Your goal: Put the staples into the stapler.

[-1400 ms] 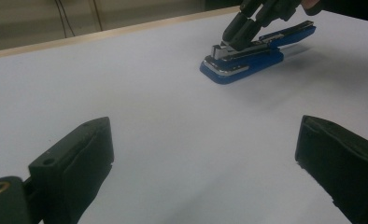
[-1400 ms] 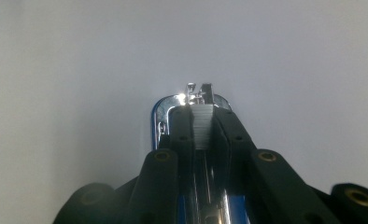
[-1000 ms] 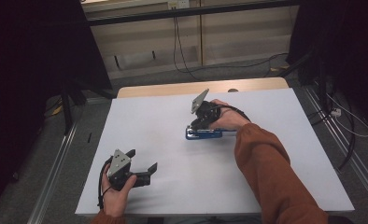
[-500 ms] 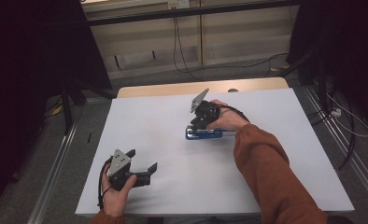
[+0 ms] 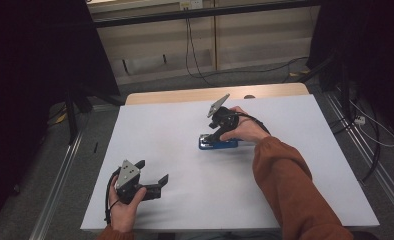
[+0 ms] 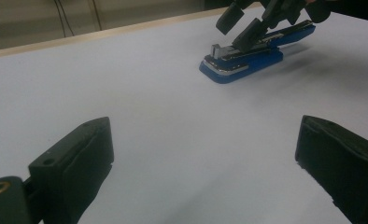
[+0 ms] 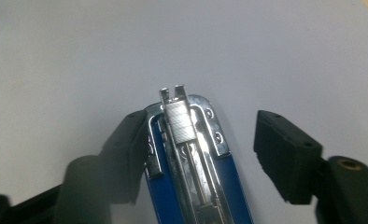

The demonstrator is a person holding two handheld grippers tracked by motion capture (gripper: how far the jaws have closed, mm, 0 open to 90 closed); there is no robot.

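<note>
High view: a blue stapler (image 5: 218, 144) lies mid-surface (image 5: 305, 165) beneath the right tool (image 5: 216, 136). Left gripper view: the left tool (image 6: 205, 154) gapes empty, well apart. Right gripper view: jaws just opening astride the stapler; rigid, slick metal, best gripped across its flanks.

Rust-orange sleeve (image 5: 290, 185), black gripper (image 5: 152, 176) jaws

Dim room, white table (image 5: 150, 130), grey floor (image 5: 45, 165)
</note>
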